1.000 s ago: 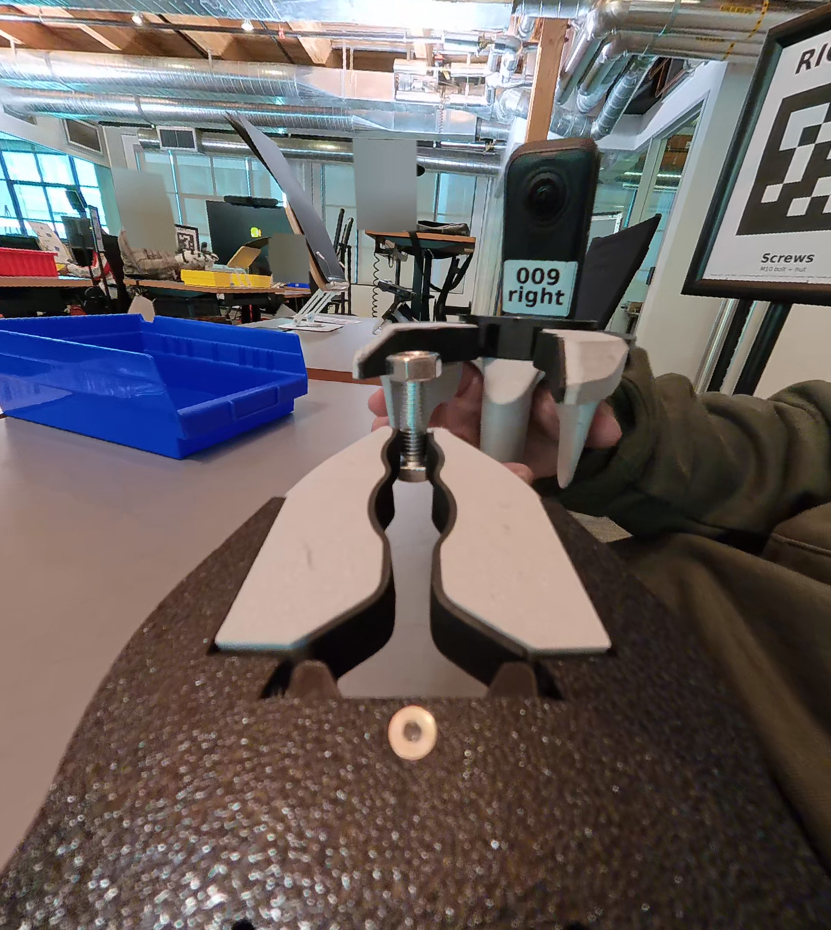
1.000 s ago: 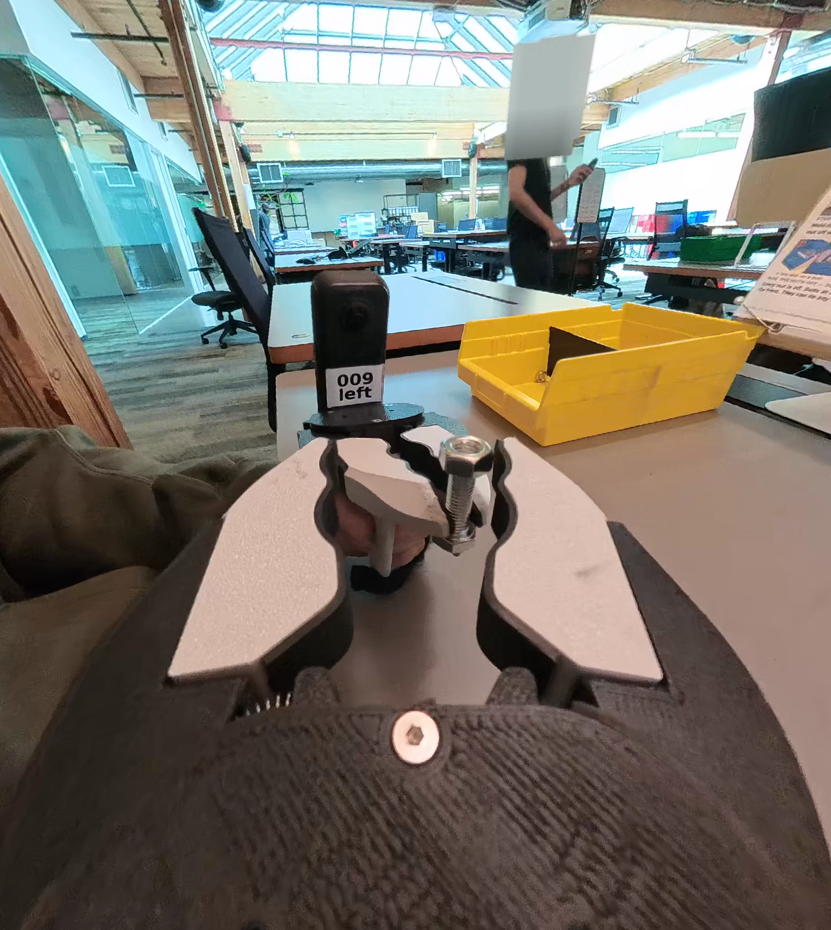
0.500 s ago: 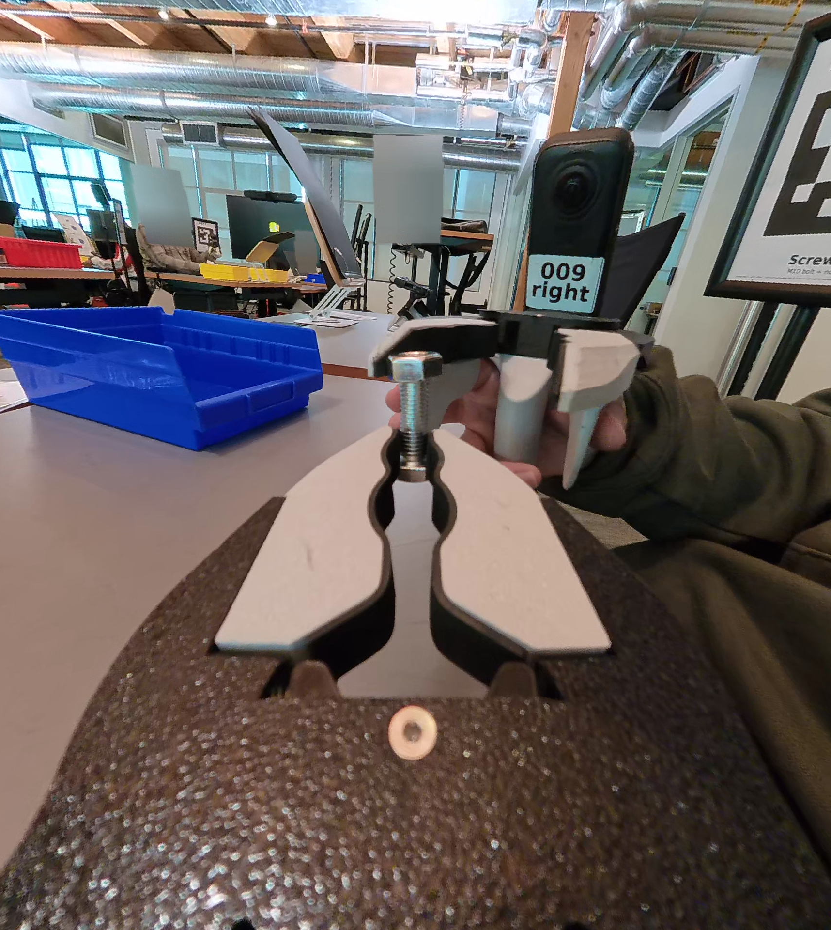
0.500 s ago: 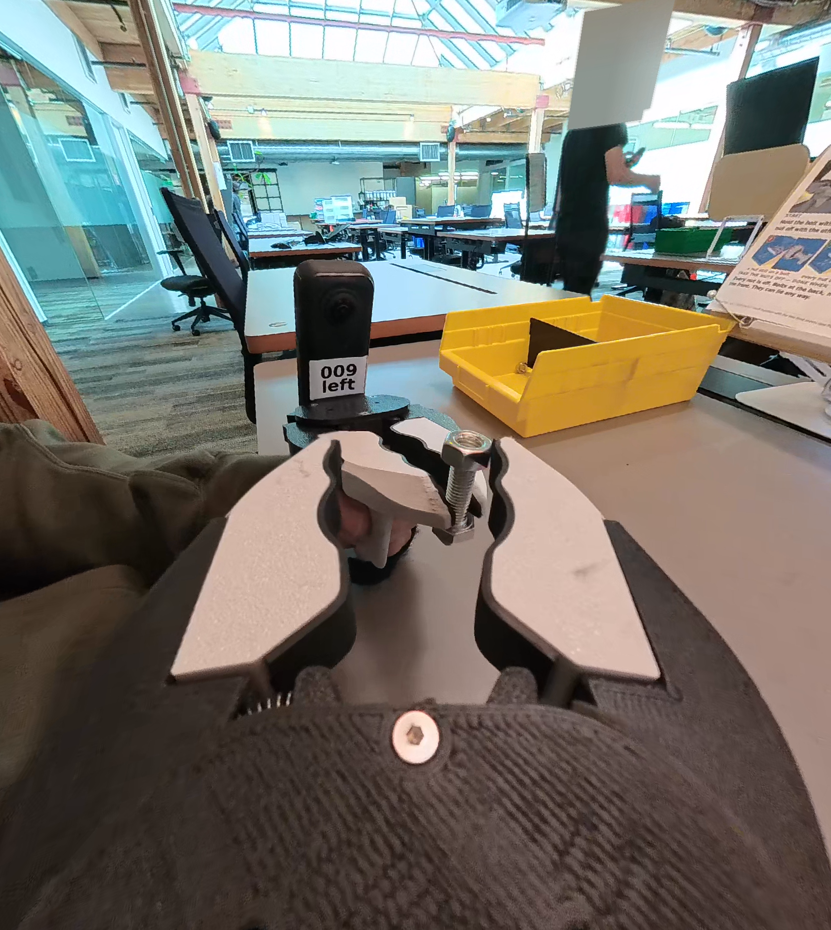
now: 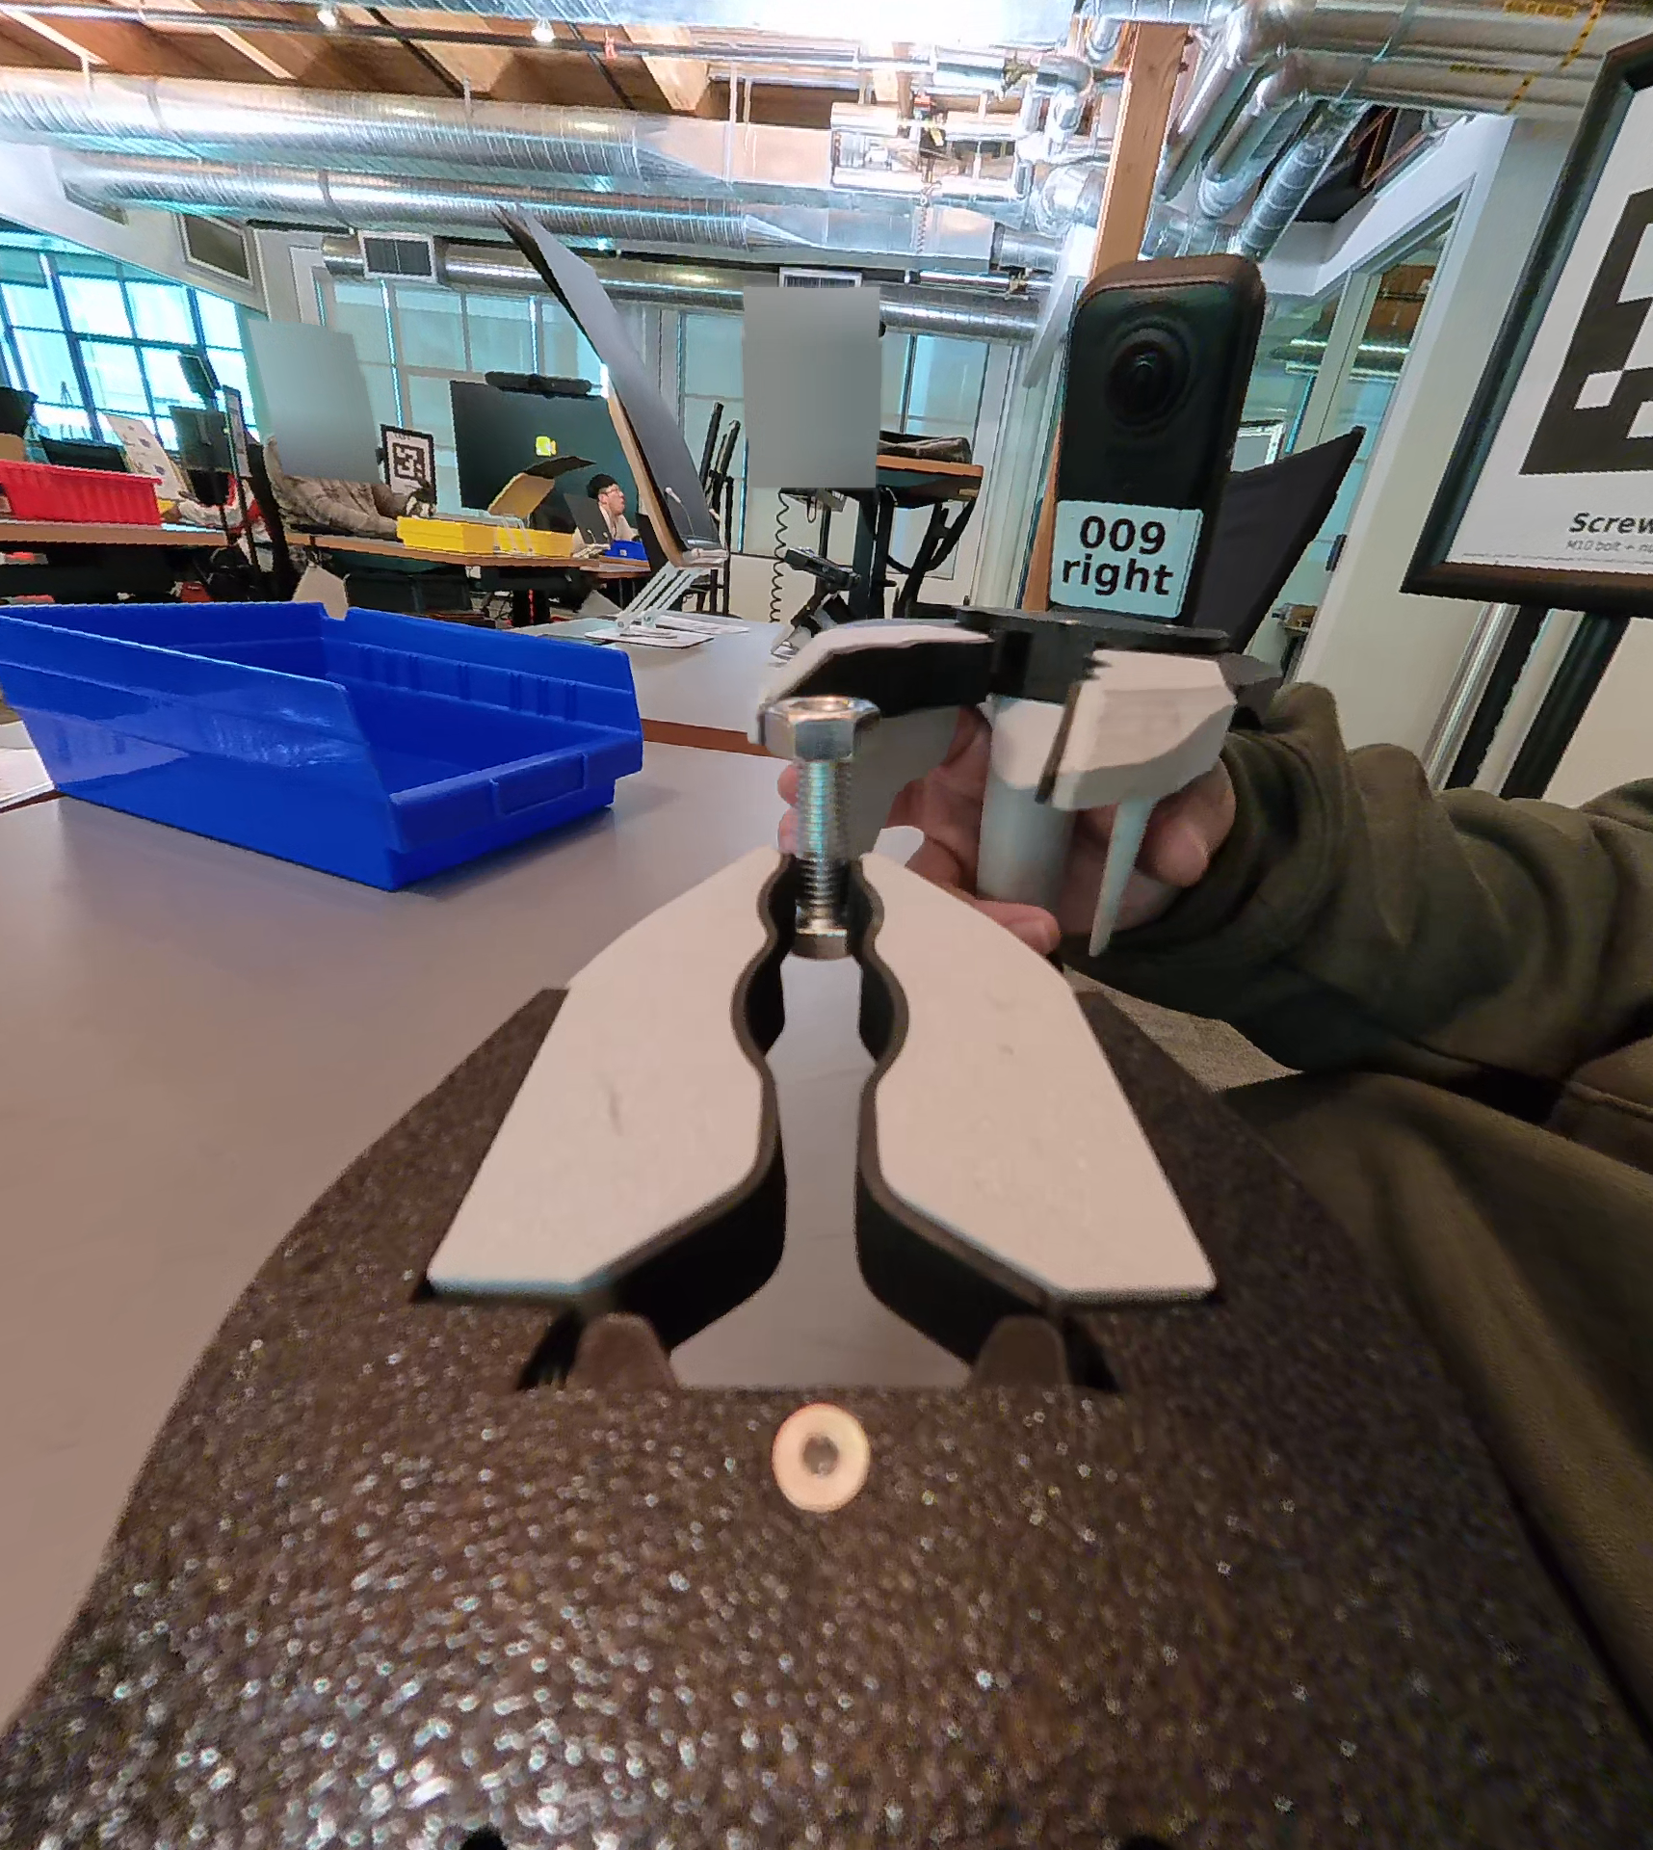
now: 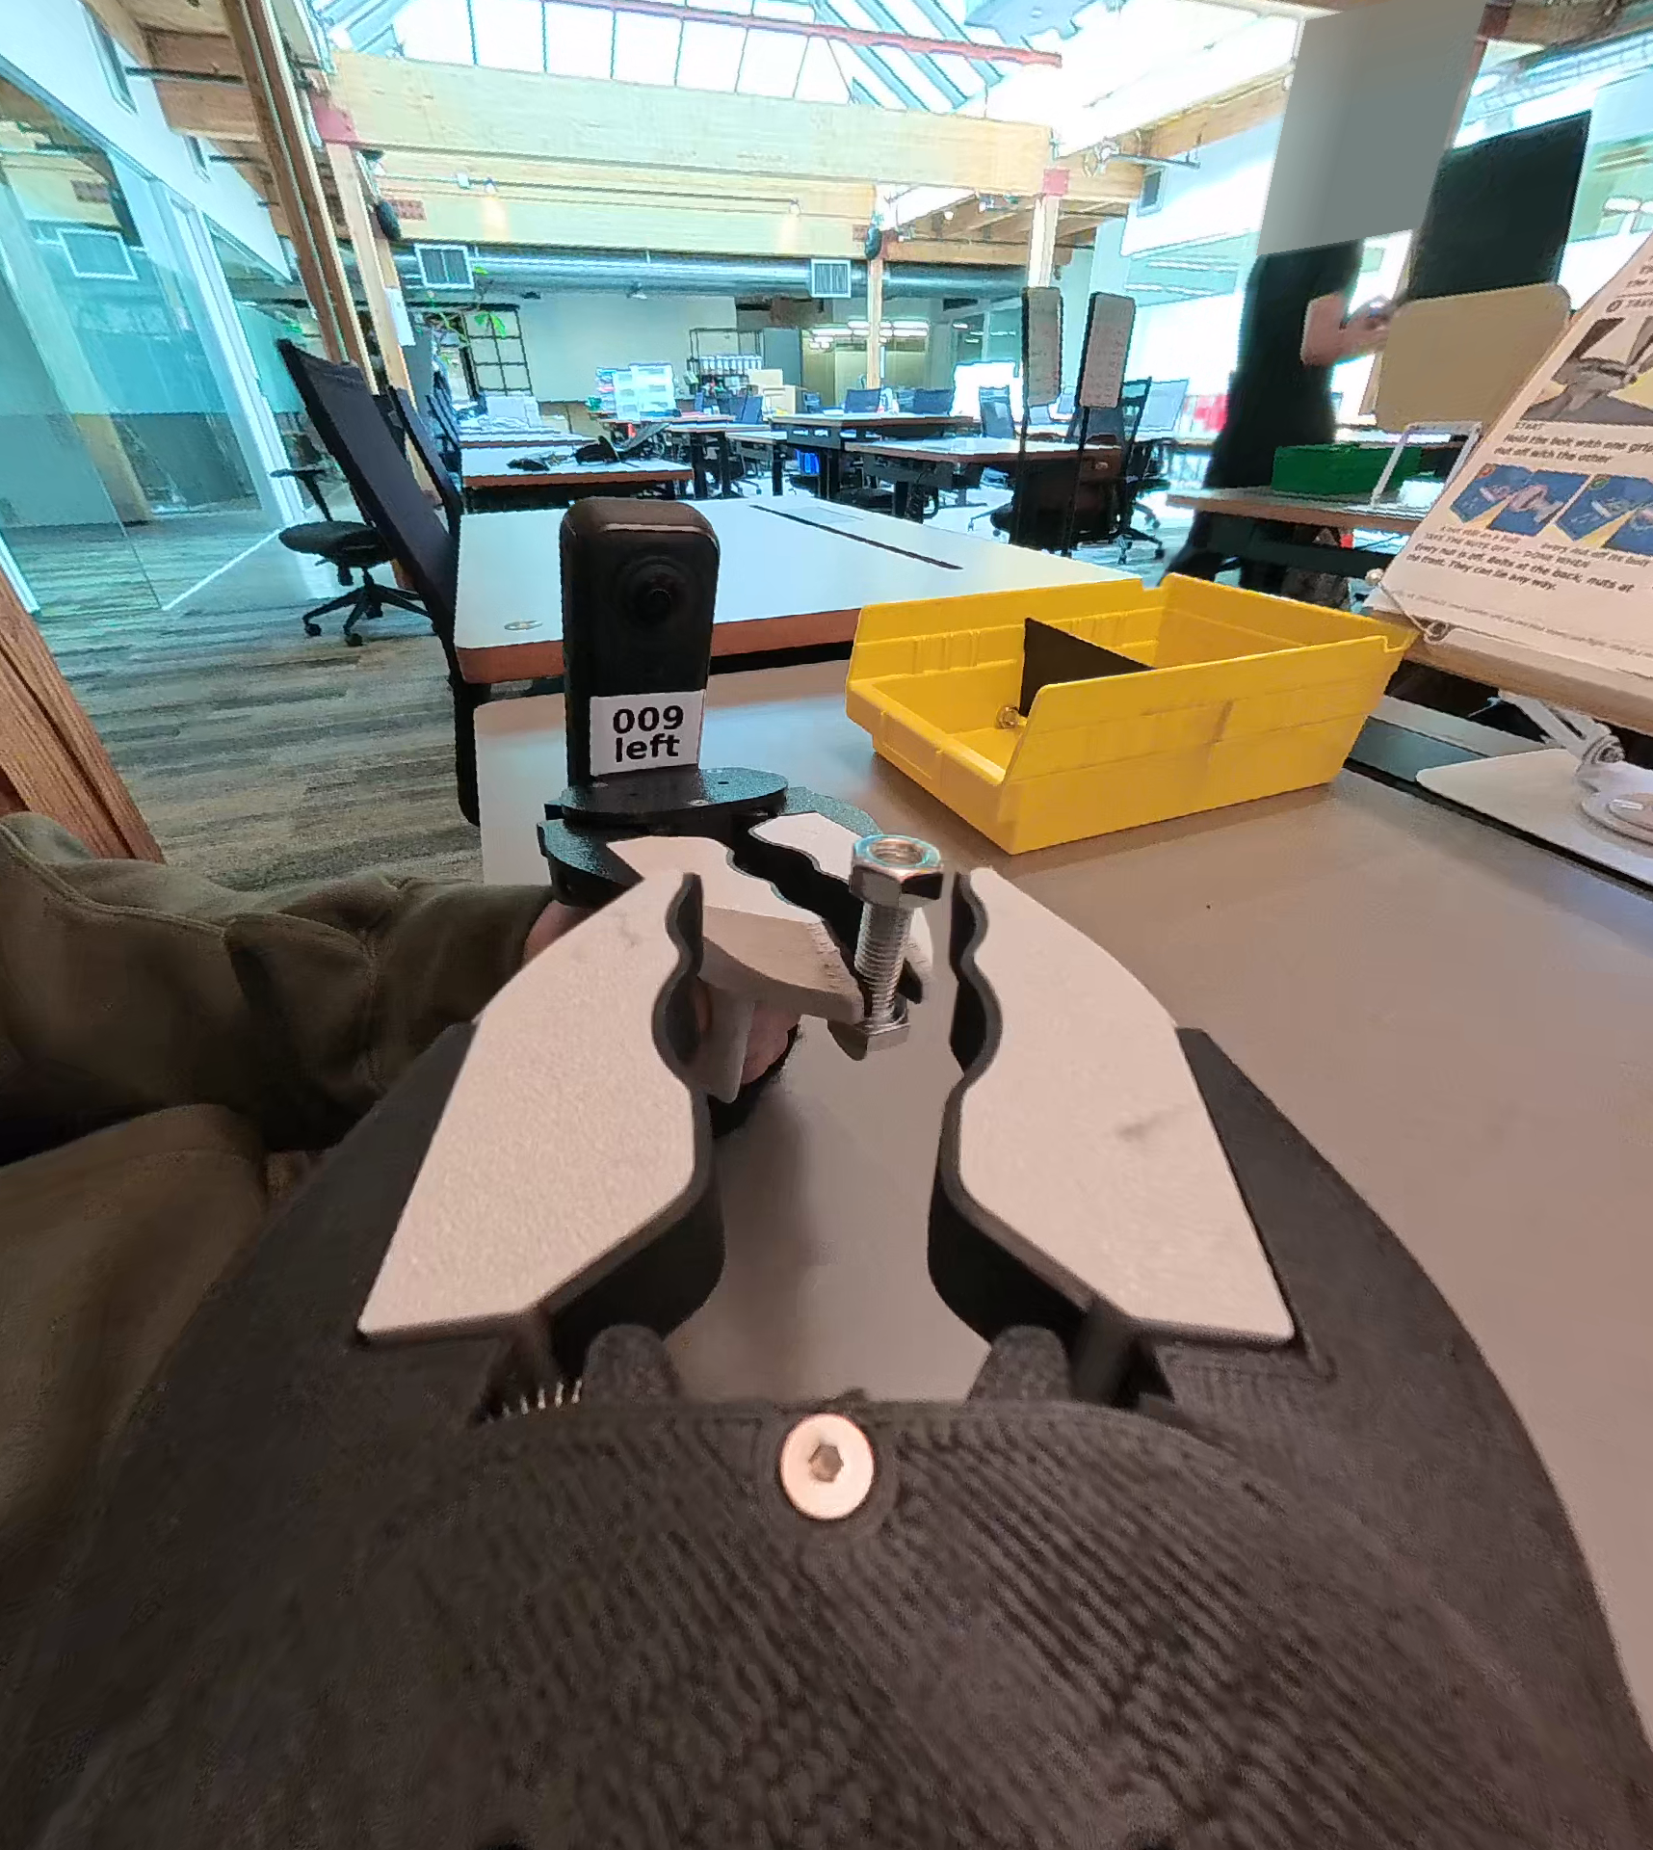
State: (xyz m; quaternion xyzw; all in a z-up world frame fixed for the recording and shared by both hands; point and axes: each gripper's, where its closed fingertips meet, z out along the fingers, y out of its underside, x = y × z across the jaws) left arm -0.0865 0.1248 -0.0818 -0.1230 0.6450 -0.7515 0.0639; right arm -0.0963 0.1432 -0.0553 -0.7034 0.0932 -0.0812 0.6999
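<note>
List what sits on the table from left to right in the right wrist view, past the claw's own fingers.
Olive sleeve → left claw holding the bolt → yellow bin → tilted instruction board.

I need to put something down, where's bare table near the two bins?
Bare grey table lies between the blue bin and the left gripper. More lies right of the right gripper, below the yellow bin. It is crowded between the grippers, around the bolt.

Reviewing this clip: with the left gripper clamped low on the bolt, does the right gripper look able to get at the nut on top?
Probably yes. The left gripper grips only the lower end of the bolt, so the nut stands exposed above it. The right gripper is open, its fingers flanking the nut, nothing between.
</note>
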